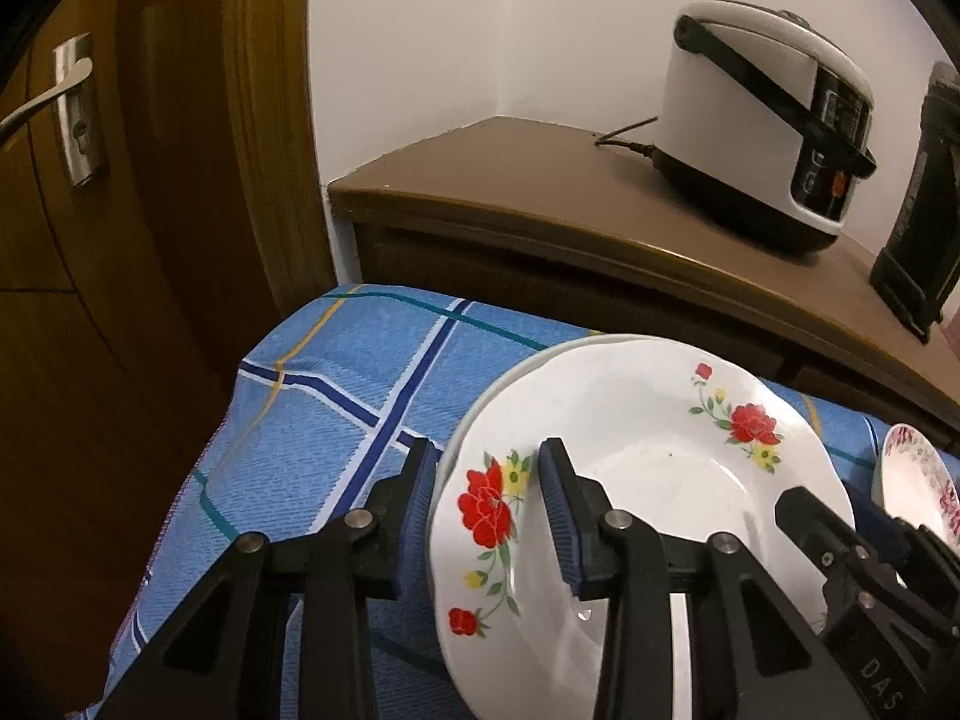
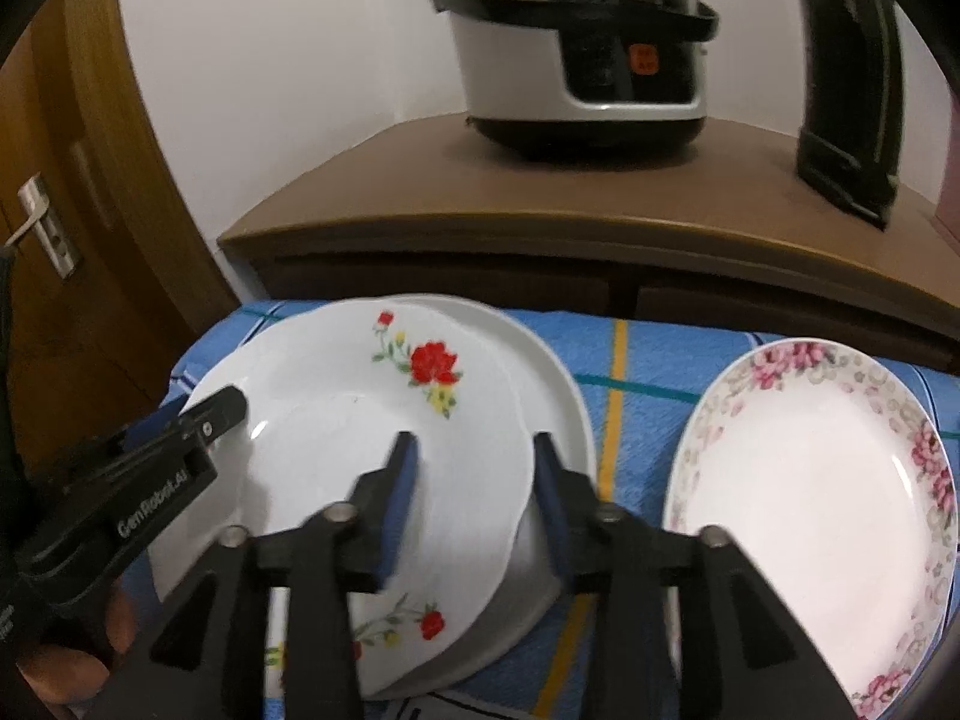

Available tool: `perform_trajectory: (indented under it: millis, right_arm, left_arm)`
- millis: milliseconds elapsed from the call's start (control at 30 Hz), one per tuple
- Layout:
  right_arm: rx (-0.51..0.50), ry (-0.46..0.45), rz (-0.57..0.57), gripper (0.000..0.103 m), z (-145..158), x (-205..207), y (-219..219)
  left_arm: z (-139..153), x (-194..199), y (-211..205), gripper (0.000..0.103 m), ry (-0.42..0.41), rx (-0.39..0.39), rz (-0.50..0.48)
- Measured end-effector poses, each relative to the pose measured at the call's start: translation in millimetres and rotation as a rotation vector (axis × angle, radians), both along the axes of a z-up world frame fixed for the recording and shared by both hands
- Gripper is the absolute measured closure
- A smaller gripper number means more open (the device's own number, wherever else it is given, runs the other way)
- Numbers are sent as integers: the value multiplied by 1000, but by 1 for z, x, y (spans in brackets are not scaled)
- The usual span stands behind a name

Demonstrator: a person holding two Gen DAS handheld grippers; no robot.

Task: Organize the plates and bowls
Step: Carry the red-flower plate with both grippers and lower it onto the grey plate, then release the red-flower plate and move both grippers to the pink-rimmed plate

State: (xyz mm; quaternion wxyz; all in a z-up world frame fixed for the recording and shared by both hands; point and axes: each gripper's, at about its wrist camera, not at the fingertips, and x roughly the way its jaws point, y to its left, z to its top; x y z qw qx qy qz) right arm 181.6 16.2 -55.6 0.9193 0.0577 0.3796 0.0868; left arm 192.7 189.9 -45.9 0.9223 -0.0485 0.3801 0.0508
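Note:
A white plate with red flowers (image 1: pixel 648 438) (image 2: pixel 336 414) lies tilted on top of a plain white plate (image 2: pixel 558 384) on the blue checked cloth. My left gripper (image 1: pixel 486 480) is open, its jaws straddling the flowered plate's left rim. My right gripper (image 2: pixel 474 468) is open, its jaws straddling the same plate's right rim. Each gripper shows in the other's view: the right one in the left wrist view (image 1: pixel 840 534), the left one in the right wrist view (image 2: pixel 198 420). A second plate with a pink floral rim (image 2: pixel 804 492) (image 1: pixel 918 480) lies to the right.
The blue checked cloth (image 1: pixel 336 420) covers a low surface. Behind it stands a brown cabinet (image 2: pixel 600 210) with a white rice cooker (image 2: pixel 576 42) and a black appliance (image 2: pixel 852 78). A wooden door (image 1: pixel 90 240) with a metal handle is at the left.

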Motion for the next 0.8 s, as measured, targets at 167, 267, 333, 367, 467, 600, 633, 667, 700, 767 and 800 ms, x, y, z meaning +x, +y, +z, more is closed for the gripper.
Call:
perform_trajectory:
  millis: [167, 267, 333, 367, 467, 600, 633, 667, 700, 767, 800]
  right_arm:
    - [-41, -27, 10, 52, 4, -4, 8]
    - [-55, -57, 5, 44, 7, -7, 11]
    - [-63, -64, 3, 42, 8, -7, 14]
    - [-67, -67, 2, 42, 8, -7, 14]
    - [-78, -80, -5, 38, 10, -9, 16]
    - [-92, -115, -30, 22, 14, -14, 15]
    - [-96, -126, -36, 21, 16, -16, 15]
    - [-99, -133, -40, 19, 17, -17, 14]
    - [-103, -139, -44, 18, 18, -18, 14]
    - [-110, -152, -50, 16, 19, -20, 14]
    - [-113, -158, -53, 14, 20, -20, 14]
  left_arm:
    - [-2, 3, -1, 61, 14, 9, -5]
    - [-3, 4, -2, 52, 27, 21, 3]
    - [-6, 5, -1, 43, 42, 32, 18]
    - [-7, 5, -1, 38, 49, 34, 25]
    - [-8, 5, 1, 37, 54, 27, 31]
    - [-8, 4, 2, 36, 53, 21, 37]
    - [-8, 4, 3, 36, 53, 19, 39]
    - [-8, 3, 3, 36, 52, 16, 42]
    - [-8, 2, 4, 36, 50, 16, 48]
    - [-8, 1, 5, 35, 48, 14, 61]
    - [-8, -1, 6, 34, 46, 13, 68]
